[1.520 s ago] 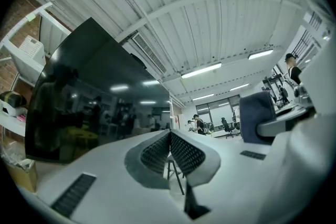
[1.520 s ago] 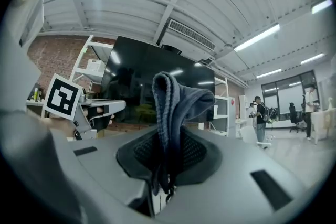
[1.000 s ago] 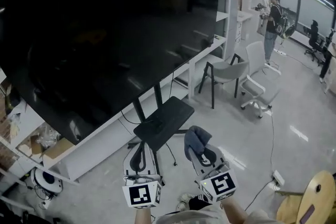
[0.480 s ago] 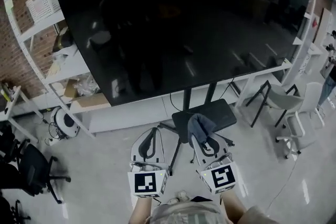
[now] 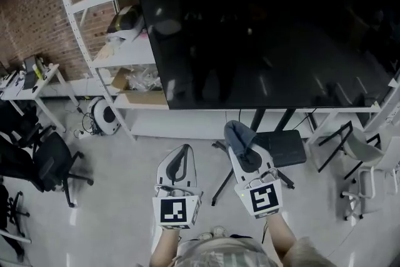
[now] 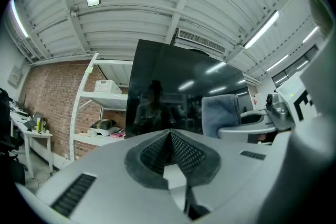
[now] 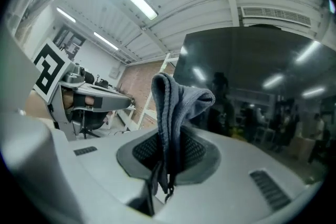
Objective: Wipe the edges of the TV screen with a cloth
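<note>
Swinging across the past second, the head view has gone from the TV screen's (image 5: 262, 22) right part, with chairs beyond it, to its lower left corner and bottom edge; the white shelving (image 5: 94, 62) now stands just left of the screen. I take this to mean the person has squared up to that corner as a place to begin on the edges, since no wiping contact is visible yet. Both grippers are held low, below the screen's bottom edge and well apart from the glass, side by side and pointing up toward it. The right gripper (image 5: 245, 156) sits under the middle of the screen, its jaws clamped on a folded grey-blue cloth (image 5: 237, 133) that stands up past the tips. The left gripper (image 5: 180, 158), nearer the screen's left corner, has its jaws pressed together on nothing.
</note>
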The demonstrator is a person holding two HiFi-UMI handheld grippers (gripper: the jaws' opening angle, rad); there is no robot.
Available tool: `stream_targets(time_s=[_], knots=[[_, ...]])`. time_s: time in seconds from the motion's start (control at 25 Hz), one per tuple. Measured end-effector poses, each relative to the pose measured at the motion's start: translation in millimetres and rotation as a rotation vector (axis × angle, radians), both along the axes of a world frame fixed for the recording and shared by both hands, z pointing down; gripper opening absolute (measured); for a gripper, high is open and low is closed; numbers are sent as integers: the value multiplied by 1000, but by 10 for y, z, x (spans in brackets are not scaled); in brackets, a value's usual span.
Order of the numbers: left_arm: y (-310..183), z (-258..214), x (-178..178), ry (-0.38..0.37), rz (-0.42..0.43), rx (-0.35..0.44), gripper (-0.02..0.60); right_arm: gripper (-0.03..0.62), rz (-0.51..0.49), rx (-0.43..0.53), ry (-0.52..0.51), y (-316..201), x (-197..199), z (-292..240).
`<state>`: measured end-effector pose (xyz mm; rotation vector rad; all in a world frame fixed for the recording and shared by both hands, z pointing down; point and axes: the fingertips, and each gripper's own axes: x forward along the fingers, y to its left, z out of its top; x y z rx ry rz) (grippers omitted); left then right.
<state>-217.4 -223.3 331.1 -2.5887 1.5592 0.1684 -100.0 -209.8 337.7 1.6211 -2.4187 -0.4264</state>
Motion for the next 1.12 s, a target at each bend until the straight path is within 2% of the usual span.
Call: stream_targets(time_s=[0.08, 0.2, 0.44, 0.6, 0.76, 0.88, 1.04, 1.12], knots=[[-51, 47, -129, 6, -31, -16, 14, 64, -27, -18, 76, -153, -166, 77], [-130, 158, -349, 11, -80, -36, 14, 64, -52, 5, 206, -437, -443, 226], [-232, 410, -838, 15, -183, -82, 14, 64, -107, 61, 554, -1110, -1044, 622], [-276, 590, -1187, 49, -253, -124, 14, 64, -104, 69, 798, -1682, -1375, 924], [-322, 784, -1431, 59, -298, -162, 14, 64, -80, 61, 969, -2073, -1664, 1149], [-345, 911, -1597, 75, -326, -187, 14, 64, -49, -23, 1015, -2289, -1824, 1316], [-363, 1049, -1793, 97, -351, -211, 14, 64, -16, -167, 927, -2494, -1900, 1452], [-393, 1101, -1876, 107, -357, -220, 14, 64, -1, -197, 918, -2585, -1929, 1497]])
